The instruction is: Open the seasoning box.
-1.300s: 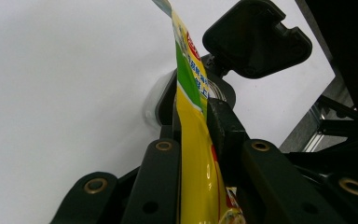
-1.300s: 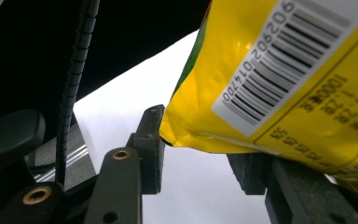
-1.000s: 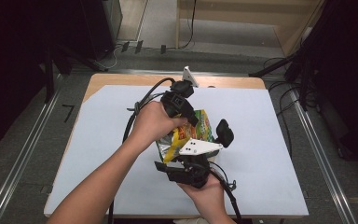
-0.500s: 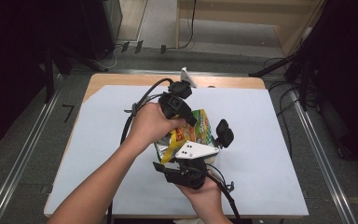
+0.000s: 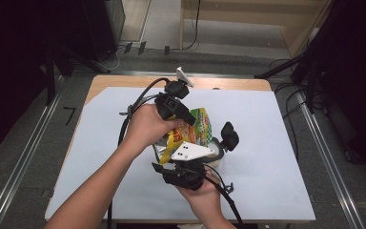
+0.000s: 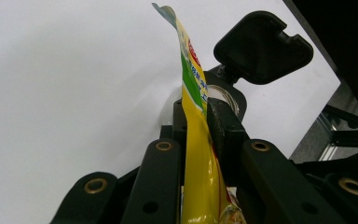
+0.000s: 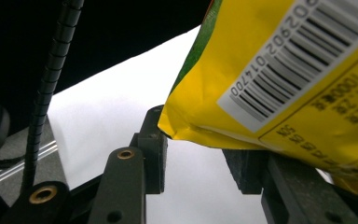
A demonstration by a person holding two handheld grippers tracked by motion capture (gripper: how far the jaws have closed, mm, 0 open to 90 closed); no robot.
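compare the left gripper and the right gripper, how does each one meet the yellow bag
The left gripper is shut on the yellow bag, clamping its thin edge; the right gripper stands open, its pads apart, the bag's corner lying over the gap. In the high view the left comes from above, the right from below. Both have black jaws.

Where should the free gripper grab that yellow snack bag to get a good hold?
Probably the flat lower edge of the yellow snack bag, coming from below: that seam is thin and stiff enough to fit between the right gripper jaws, which sit open just under it, while the left gripper pinches the top.
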